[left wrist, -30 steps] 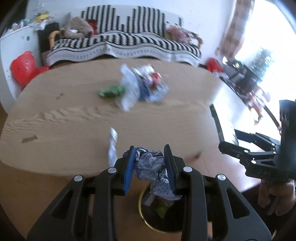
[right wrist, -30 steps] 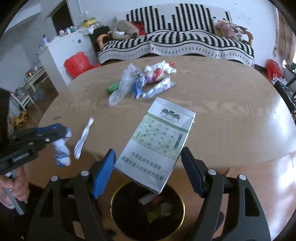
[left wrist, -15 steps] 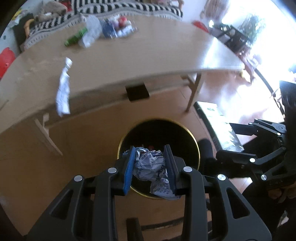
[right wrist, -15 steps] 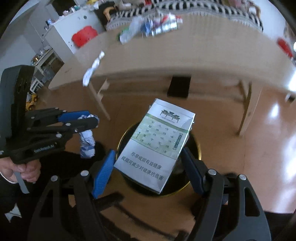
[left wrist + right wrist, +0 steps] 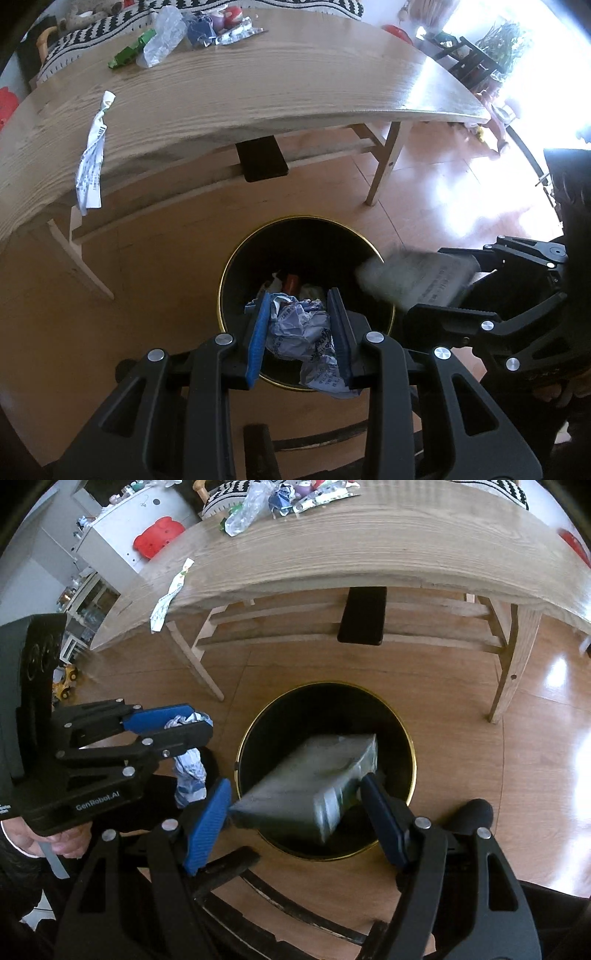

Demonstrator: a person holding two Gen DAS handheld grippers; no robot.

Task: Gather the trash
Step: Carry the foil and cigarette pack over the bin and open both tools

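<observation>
My left gripper (image 5: 301, 332) is shut on a crumpled blue-and-white wrapper (image 5: 299, 328) and holds it over the near rim of the black, gold-rimmed bin (image 5: 240, 254). In the right wrist view the left gripper (image 5: 166, 723) shows at the left with the wrapper (image 5: 190, 771). My right gripper (image 5: 295, 816) is open over the bin (image 5: 400, 731). The flat cigarette carton (image 5: 314, 775) is blurred, tilted and dropping between the jaws into the bin. It also shows in the left wrist view (image 5: 413, 277) at the bin's right rim.
A wooden table (image 5: 258, 85) stands beyond the bin. A white paper strip (image 5: 90, 162) hangs over its front edge. A pile of wrappers and a green packet (image 5: 177, 33) lies at the far side. Table legs (image 5: 513, 664) stand near the bin.
My right gripper has opened and the carton has slipped from it, tipping down into the bin. Both grippers have come lower over the bin. The left still holds the wrapper.
</observation>
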